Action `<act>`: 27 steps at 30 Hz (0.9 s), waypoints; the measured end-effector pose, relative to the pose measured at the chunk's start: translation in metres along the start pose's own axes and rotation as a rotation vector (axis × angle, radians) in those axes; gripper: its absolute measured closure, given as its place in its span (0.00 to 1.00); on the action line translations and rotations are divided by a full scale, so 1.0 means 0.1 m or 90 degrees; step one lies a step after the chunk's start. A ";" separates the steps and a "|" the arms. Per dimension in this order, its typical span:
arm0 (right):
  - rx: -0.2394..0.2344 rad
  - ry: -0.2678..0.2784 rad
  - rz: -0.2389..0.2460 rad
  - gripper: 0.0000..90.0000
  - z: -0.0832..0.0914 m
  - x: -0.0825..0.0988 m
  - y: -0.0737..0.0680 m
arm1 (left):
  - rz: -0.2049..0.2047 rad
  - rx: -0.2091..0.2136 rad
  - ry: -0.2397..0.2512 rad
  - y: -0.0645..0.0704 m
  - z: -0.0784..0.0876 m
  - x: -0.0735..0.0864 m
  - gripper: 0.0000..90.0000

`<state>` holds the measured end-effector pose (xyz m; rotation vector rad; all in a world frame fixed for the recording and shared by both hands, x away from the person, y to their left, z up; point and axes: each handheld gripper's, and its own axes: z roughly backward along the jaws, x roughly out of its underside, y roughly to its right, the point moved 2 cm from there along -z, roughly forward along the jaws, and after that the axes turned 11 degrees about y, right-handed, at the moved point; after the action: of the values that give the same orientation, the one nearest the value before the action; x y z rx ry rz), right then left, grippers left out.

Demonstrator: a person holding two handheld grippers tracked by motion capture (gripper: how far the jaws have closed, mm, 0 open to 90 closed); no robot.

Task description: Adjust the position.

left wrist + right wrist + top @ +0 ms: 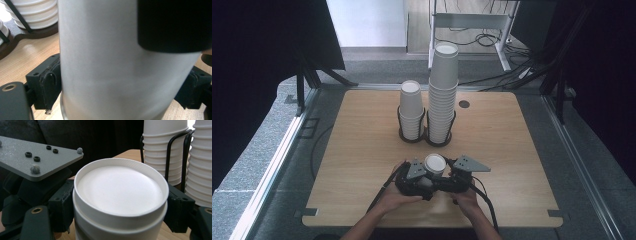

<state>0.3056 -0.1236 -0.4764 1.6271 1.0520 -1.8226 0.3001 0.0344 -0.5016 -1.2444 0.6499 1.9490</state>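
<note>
A white paper cup (434, 164) is held upside down, base up, just above the front of the wooden table (362, 150). My left gripper (426, 175) comes at it from the left and my right gripper (446, 172) from the right. In the left gripper view the cup's wall (120, 62) stands between both black pads (48, 86), which touch it. In the right gripper view the cup's base (120, 187) faces the camera with a jaw pressed on each side. A second ridge (120, 226) shows just under the top one, like a nested cup.
Two stacks of white cups stand in black wire holders (412, 136) at mid-table: a short stack (411, 107) on the left, a tall stack (443, 90) on the right. A round grommet hole (464, 104) lies behind them. Cables and a metal frame sit on the floor beyond.
</note>
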 end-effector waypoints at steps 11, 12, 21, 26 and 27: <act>-0.003 -0.005 -0.004 0.26 0.00 0.02 0.02 | -0.012 -0.007 -0.009 0.00 -0.01 0.01 0.13; -0.006 -0.008 -0.005 0.25 0.00 0.02 0.02 | -0.017 -0.010 -0.011 0.00 -0.01 0.01 0.13; -0.006 -0.014 -0.010 0.25 0.00 0.03 0.03 | -0.023 -0.012 -0.012 0.01 -0.02 0.02 0.13; -0.006 -0.013 -0.003 0.25 0.00 0.03 0.02 | -0.024 -0.012 -0.012 0.01 -0.02 0.02 0.13; -0.006 -0.013 -0.002 0.25 0.00 0.03 0.02 | -0.024 -0.013 -0.013 0.01 -0.02 0.02 0.13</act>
<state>0.3065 -0.1240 -0.4795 1.5979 1.0543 -1.8299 0.2998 0.0333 -0.5044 -1.2384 0.5936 1.9384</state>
